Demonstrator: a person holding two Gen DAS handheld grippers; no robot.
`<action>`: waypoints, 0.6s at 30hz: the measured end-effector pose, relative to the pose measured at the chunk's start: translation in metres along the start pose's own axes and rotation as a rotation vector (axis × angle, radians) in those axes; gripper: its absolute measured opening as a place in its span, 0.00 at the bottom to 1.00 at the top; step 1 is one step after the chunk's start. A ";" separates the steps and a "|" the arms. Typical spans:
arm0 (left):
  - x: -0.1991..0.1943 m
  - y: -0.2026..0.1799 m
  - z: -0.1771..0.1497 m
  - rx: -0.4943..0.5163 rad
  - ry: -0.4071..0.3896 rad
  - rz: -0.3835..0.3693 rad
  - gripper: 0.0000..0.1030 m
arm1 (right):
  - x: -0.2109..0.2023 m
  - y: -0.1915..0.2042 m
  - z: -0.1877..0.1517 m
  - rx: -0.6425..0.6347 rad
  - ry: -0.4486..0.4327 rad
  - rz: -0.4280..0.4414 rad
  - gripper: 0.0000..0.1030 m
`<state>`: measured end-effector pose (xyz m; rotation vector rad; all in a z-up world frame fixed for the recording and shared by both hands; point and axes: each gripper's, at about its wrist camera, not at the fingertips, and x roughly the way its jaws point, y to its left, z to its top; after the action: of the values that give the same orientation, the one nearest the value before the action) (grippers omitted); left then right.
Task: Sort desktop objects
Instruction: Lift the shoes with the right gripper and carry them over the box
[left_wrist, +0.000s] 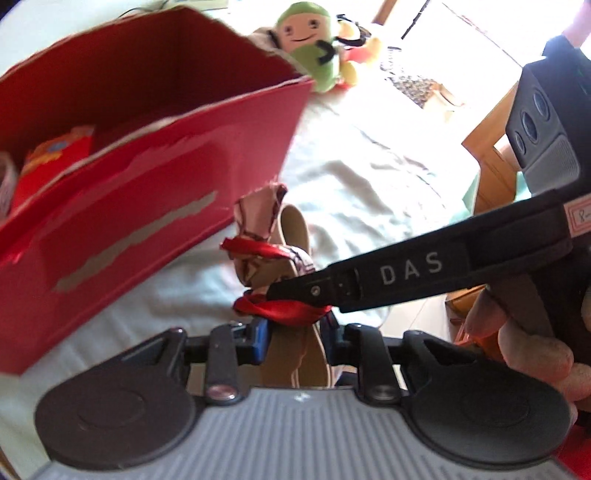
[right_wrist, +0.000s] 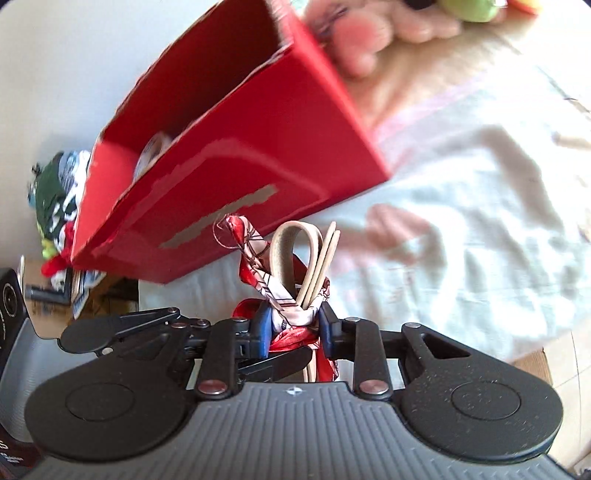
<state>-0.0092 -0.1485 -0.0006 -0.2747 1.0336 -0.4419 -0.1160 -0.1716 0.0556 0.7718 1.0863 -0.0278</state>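
- Both tongs grip one bundle: a beige strap wound with a red-and-white patterned scarf, held above a white cloth spread over the desk.
- Right tongs, blue pads closed tight on the scarf's knot, the strap's loop rising toward 12 o'clock.
- Left tongs, pads drawn in on the lower end of the same bundle; the black arm of the right tongs, lettered "DAS", crosses in from 3 o'clock.
- A red cardboard box, open-topped with torn tape marks, stands just beside the bundle at 10 o'clock; a red packet lies inside.
- A green plush toy sits past the box at 12 o'clock.
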 end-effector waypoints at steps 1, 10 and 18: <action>0.000 -0.003 0.004 0.008 -0.001 -0.001 0.21 | -0.004 -0.004 0.001 0.007 -0.007 0.001 0.27; -0.009 -0.039 0.042 0.063 -0.074 -0.037 0.21 | -0.039 -0.012 0.028 -0.057 -0.040 0.017 0.27; -0.036 -0.063 0.082 0.134 -0.183 -0.067 0.21 | -0.084 -0.010 0.045 -0.107 -0.129 0.009 0.27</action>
<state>0.0329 -0.1852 0.0936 -0.2257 0.8141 -0.5349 -0.1255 -0.2335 0.1277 0.6697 0.9546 -0.0120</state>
